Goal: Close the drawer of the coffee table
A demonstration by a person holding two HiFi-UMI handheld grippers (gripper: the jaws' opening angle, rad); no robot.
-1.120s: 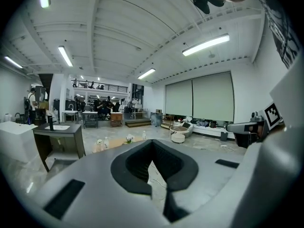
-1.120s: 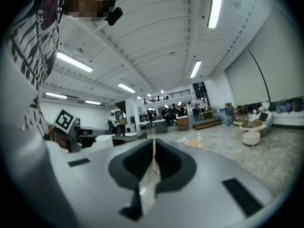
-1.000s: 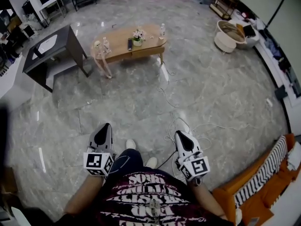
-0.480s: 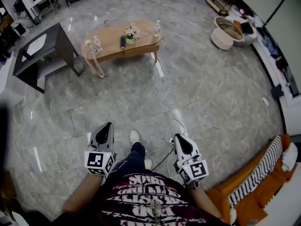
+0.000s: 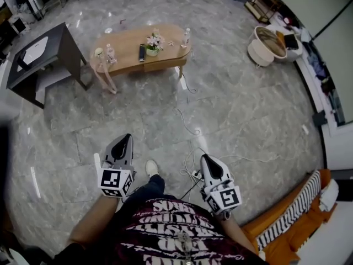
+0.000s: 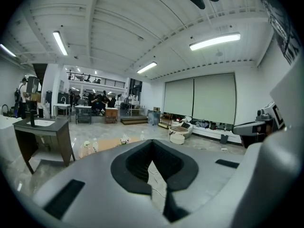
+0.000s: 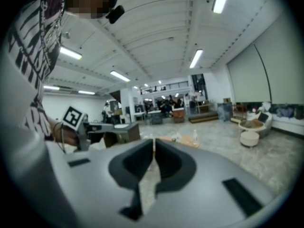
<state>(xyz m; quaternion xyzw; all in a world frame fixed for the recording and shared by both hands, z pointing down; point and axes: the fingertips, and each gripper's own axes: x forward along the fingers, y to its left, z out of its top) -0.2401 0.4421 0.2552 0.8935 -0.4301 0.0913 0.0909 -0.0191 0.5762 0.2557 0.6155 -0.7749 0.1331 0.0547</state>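
A person stands on the grey marble floor [image 5: 248, 109] well short of the oval wooden coffee table [image 5: 124, 43], which sits at the far side of the head view, with a two-jaw gripper in each hand pointed toward it. The left gripper [image 5: 128, 138] and the right gripper [image 5: 203, 158] are both well apart from the table, each with its jaws drawn together and nothing between them, as the 2 gripper views confirm. The table's drawer cannot be made out from this distance. On the tabletop stand a small pot of flowers [image 5: 153, 42], a dark remote [image 5: 142, 52] just left of the pot, and a clear bottle [image 5: 187, 36] near the right end. A dark desk [image 5: 55, 51] stands just left of the table, and a round cream seat [image 5: 267, 44] lies well to its right. A white cable [image 5: 187, 127] trails across the floor between the table and the person's white shoe [image 5: 150, 167].
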